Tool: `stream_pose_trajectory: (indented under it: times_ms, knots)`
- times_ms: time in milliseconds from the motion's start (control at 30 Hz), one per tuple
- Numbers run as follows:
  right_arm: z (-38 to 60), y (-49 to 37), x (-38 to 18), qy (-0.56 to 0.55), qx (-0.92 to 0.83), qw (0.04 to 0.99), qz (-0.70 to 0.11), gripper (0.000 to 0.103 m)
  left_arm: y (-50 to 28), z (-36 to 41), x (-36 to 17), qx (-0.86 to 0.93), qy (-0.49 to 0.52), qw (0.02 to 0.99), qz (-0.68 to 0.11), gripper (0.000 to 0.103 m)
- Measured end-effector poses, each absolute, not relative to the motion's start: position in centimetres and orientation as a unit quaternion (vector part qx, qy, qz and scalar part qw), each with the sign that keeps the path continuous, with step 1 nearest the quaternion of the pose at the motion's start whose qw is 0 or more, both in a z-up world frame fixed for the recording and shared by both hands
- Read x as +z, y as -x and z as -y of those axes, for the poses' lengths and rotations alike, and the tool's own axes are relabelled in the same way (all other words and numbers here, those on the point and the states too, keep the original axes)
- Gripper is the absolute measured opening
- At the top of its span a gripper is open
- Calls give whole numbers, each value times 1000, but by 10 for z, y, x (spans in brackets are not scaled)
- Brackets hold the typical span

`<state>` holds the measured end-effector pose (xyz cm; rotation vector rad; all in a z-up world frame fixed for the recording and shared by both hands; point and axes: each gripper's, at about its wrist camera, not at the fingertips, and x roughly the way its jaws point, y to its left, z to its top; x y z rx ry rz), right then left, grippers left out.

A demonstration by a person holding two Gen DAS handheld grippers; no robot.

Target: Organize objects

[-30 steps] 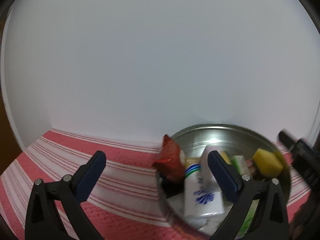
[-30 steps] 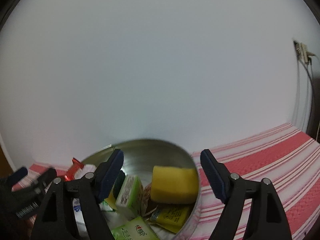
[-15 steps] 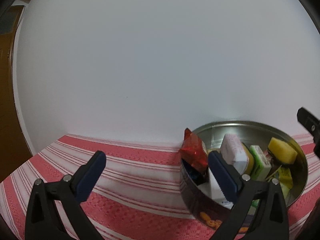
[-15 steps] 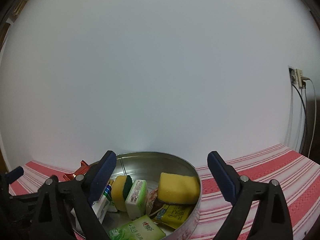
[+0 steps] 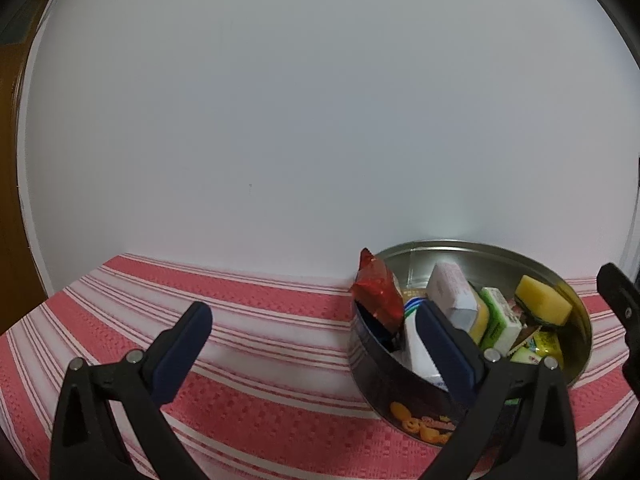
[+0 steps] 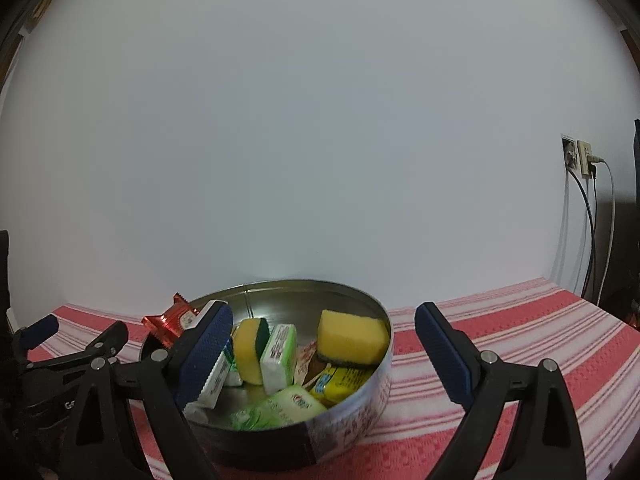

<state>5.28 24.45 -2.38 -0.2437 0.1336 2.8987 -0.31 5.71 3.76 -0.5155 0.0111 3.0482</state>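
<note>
White wall behind red-striped tablecloth [image 5: 248, 320], round metal tin [image 6: 360, 392] packed with sponges and packets, left gripper [image 5: 312, 340] spread and empty, right gripper [image 6: 324, 344] likewise released.

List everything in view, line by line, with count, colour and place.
Round tin: 1, silver, on the cloth by the wall.
Sponges: 2, yellow with dark backing, in the tin.
Red wrapper: 1, sticking over the tin's left rim.
Green-and-white packs: several, in the tin.
Yellow packet: 1, under the right sponge.
Striped cloth: 1, red and white, covering the table.
Wall socket: 1, white, cables plugged in, far right.
Left gripper: open, left of the tin.
Right gripper: open, over the tin.
</note>
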Motion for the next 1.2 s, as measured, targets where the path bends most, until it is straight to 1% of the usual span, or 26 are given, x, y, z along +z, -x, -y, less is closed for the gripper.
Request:
stream_pose_trajectory:
  times_ms: [233, 367, 433, 533, 1200]
  knots:
    - [-238, -55, -28, 73, 990, 110, -58, 94, -9, -62, 42, 987, 159, 32, -19, 103]
    - [-241, -63, -22, 66, 989, 108, -71, 94, -10, -64, 42, 986, 157, 38, -24, 103]
    - [-242, -64, -22, 64, 990, 102, -67, 94, -11, -65, 42, 986, 159, 43, -27, 103]
    - [-238, -73, -8, 64, 992, 94, -61, 94, -11, -67, 43, 986, 159, 44, -31, 103]
    - [-221, -78, -3, 59, 993, 92, -33, 94, -7, -64, 43, 985, 171, 24, -26, 103]
